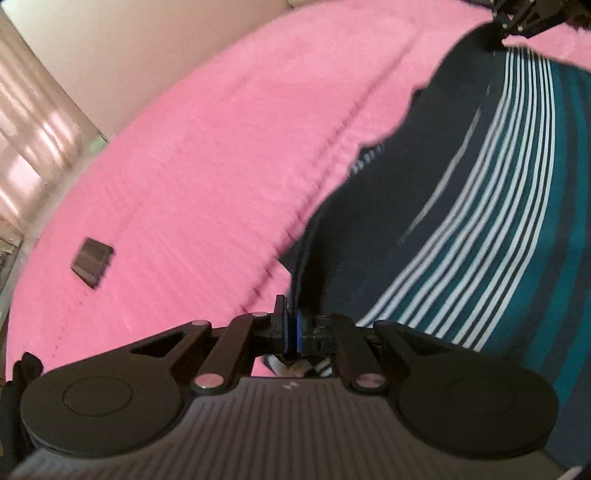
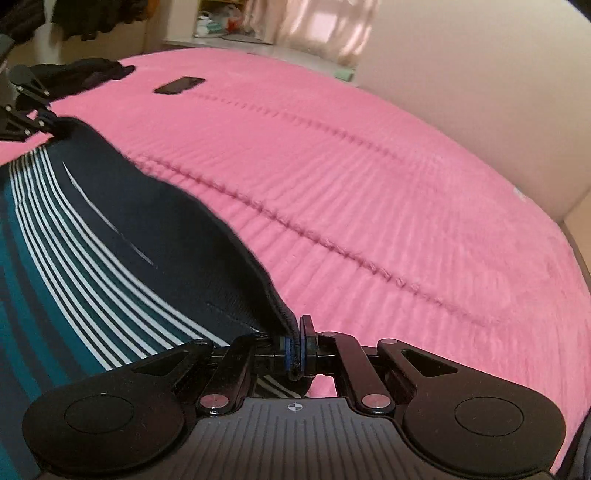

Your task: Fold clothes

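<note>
Closest to me on the left wrist view, my left hand-held gripper (image 1: 291, 332) has its blue-padded jaws pressed together on the dark edge of the striped garment (image 1: 480, 206); no gap shows between the pads. On the right wrist view, my right hand-held gripper (image 2: 297, 349) is likewise clamped tight, with a fold of the same garment's navy hem pinched between its pads and a bit of cloth poking out below them.

From each grip the garment (image 2: 92, 229) runs away from me, stretched between the two grippers: navy along the held edge, then a band of thin white stripes, then teal. It hangs over the pink bed cover (image 1: 221, 147), though I cannot tell how much of it touches the cover.

Farther out, each camera catches the other gripper at the far end of the cloth: the right one at the top corner of the left view (image 1: 524, 18), the left one at the upper left of the right view (image 2: 26, 107).

Beyond the garment, a small dark flat object (image 2: 180, 85) lies on the cover, well apart from it. A dark heap of clothing (image 2: 88, 74) sits at the far edge of the bed.
</note>
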A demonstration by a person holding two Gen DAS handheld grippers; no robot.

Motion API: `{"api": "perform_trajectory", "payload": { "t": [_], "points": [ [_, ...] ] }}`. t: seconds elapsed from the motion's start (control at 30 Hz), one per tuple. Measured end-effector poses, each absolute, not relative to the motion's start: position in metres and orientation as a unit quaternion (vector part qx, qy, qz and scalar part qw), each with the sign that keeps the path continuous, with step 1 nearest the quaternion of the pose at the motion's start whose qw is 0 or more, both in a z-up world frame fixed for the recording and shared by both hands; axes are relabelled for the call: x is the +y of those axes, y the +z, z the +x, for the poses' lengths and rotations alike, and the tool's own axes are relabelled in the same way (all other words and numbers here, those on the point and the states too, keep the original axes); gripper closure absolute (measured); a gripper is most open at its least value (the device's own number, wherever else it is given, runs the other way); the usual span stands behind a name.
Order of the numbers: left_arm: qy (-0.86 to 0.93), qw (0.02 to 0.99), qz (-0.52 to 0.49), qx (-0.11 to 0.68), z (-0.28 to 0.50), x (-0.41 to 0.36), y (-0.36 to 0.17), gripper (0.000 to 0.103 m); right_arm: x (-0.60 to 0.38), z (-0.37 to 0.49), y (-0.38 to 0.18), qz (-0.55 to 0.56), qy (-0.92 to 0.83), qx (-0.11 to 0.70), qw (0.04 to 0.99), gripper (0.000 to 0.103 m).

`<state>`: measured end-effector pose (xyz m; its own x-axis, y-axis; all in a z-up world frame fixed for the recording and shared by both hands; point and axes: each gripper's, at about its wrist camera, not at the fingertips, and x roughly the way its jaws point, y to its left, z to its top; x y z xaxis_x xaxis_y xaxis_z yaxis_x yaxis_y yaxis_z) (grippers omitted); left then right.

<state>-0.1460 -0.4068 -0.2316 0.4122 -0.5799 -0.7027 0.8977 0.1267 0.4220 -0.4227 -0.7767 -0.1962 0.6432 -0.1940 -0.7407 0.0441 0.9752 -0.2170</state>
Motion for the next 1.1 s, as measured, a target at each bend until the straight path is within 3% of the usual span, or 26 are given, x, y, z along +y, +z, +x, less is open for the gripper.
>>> {"api": "perform_trajectory", "payload": {
  "t": [0.13, 0.17, 0.2, 0.23, 0.27, 0.33, 0.5, 0.63, 0.73, 0.9, 1.1],
  "points": [
    [-0.505, 0.732, 0.411, 0.201, -0.133, -0.421, -0.243, 0.099, -0.784, -0.408, -0.211, -0.057, -0.076, 0.429, 0.898, 0.101],
    [-0.503, 0.727, 0.417, 0.213, -0.130, -0.426, -0.251, 0.097, -0.785, -0.404, -0.214, -0.048, -0.079, 0.429, 0.899, 0.096],
    [-0.500, 0.722, 0.423, 0.225, -0.128, -0.431, -0.258, 0.096, -0.785, -0.407, -0.212, -0.050, -0.096, 0.423, 0.900, 0.062],
    [-0.497, 0.719, 0.425, 0.234, -0.125, -0.435, -0.264, 0.092, -0.785, -0.410, -0.210, -0.052, -0.114, 0.417, 0.900, 0.045],
    [-0.492, 0.722, 0.423, 0.238, -0.123, -0.435, -0.266, 0.087, -0.781, -0.416, -0.207, -0.065, -0.140, 0.410, 0.899, 0.010],
    [-0.476, 0.739, 0.412, 0.240, -0.120, -0.430, -0.261, 0.076, -0.762, -0.436, -0.199, -0.094, -0.176, 0.397, 0.896, 0.009],
    [-0.421, 0.775, 0.408, 0.238, -0.120, -0.390, -0.238, 0.074, -0.703, -0.514, -0.162, -0.078, -0.148, 0.333, 0.928, 0.009],
    [-0.431, 0.787, 0.389, 0.209, -0.168, -0.353, -0.213, 0.075, -0.649, -0.554, -0.171, 0.073, -0.083, 0.294, 0.950, 0.009],
    [-0.481, 0.775, 0.348, 0.215, -0.219, -0.329, -0.208, 0.075, -0.629, -0.572, -0.198, 0.160, -0.046, 0.308, 0.937, 0.021],
    [-0.511, 0.747, 0.336, 0.260, -0.272, -0.309, -0.245, 0.075, -0.631, -0.604, -0.227, 0.166, -0.068, 0.321, 0.930, 0.032],
    [-0.489, 0.767, 0.330, 0.252, -0.278, -0.290, -0.256, 0.074, -0.618, -0.627, -0.224, 0.103, -0.105, 0.337, 0.930, 0.031]
  ]
}}
